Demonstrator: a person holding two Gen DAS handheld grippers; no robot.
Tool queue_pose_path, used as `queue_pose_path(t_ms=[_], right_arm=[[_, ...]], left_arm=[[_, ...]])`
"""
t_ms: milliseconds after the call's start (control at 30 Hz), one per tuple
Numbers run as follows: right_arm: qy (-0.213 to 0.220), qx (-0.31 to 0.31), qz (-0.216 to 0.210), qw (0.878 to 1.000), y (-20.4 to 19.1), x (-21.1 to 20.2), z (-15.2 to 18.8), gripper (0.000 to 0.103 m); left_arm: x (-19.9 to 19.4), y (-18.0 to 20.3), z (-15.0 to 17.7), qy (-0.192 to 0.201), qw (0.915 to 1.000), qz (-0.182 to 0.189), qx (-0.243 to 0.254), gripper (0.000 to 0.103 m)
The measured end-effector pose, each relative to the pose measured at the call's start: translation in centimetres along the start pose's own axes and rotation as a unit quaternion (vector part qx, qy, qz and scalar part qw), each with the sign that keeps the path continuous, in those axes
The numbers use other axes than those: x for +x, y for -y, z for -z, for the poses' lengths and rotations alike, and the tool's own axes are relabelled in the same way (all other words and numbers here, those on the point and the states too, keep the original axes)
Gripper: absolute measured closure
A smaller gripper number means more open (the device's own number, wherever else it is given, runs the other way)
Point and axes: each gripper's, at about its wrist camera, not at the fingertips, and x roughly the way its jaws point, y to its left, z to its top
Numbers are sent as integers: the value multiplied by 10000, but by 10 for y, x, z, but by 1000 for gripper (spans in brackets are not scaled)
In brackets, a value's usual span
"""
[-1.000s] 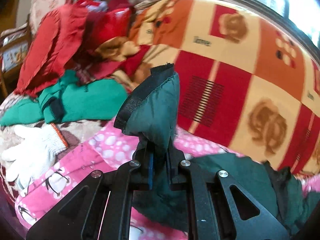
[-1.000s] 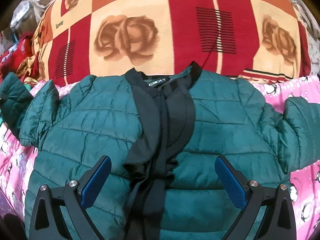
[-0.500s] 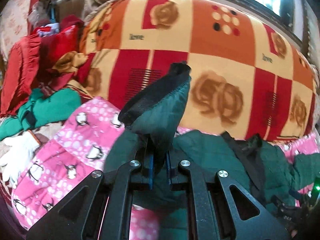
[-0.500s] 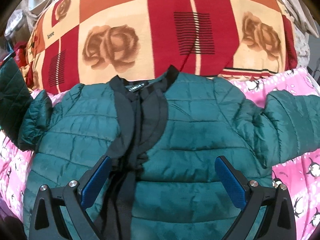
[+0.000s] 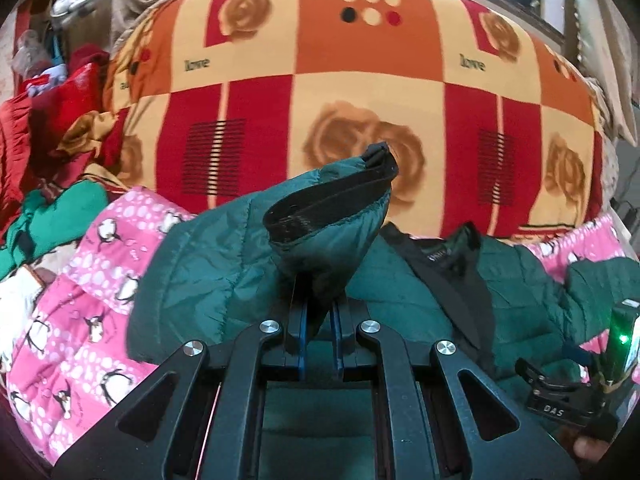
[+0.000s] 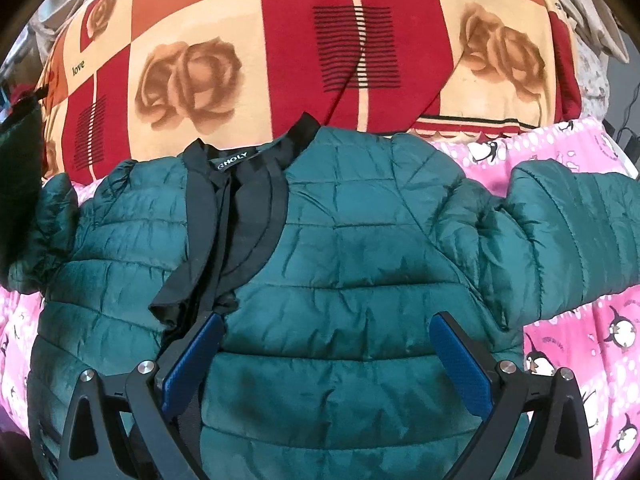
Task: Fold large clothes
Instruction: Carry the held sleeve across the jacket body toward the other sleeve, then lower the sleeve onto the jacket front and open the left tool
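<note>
A dark green quilted puffer jacket (image 6: 360, 264) with black collar and front trim lies face up on a pink penguin-print sheet (image 6: 580, 340). My left gripper (image 5: 319, 320) is shut on the jacket's left sleeve cuff (image 5: 332, 216) and holds it lifted above the jacket's body (image 5: 520, 292). My right gripper (image 6: 326, 360) is open and empty, hovering over the jacket's chest, its blue pads (image 6: 460, 360) spread wide. The other sleeve (image 6: 580, 232) lies stretched out to the right.
A large red, orange and cream rose-print blanket (image 5: 340, 80) is heaped behind the jacket. Red and green clothes (image 5: 52, 160) are piled at the left. The other gripper's body with a green light (image 5: 616, 344) shows at the right in the left wrist view.
My left gripper has carried the sleeve cuff to the right, from over the clothes pile to over the jacket's body. My right gripper has shifted slightly right and stays open.
</note>
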Motion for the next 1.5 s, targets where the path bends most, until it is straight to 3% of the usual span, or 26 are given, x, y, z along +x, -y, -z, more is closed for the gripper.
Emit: queue_pose_path(t_ms=[667,1233,1300,1433,1500], right_arm=[[37,456,172,9988,60,0,0,0],[-77,630,180,9978,88,5,4,0],[-112,665,196,9975,91,5,6,0],[-213,755,185,9968,98,8,10,0],[-257,801,179,9963,100,7,13,0]], left_arm=[[25,115,9,-392,9939,822,621,94],[84,162,45,-1296,9805,1342,624,94],[87,166,50,-1482,9769,1356,724,90],[73,164,56,-1567,9703,1596,924,48],[60,158,54,-1464,9718,1593,942,38]])
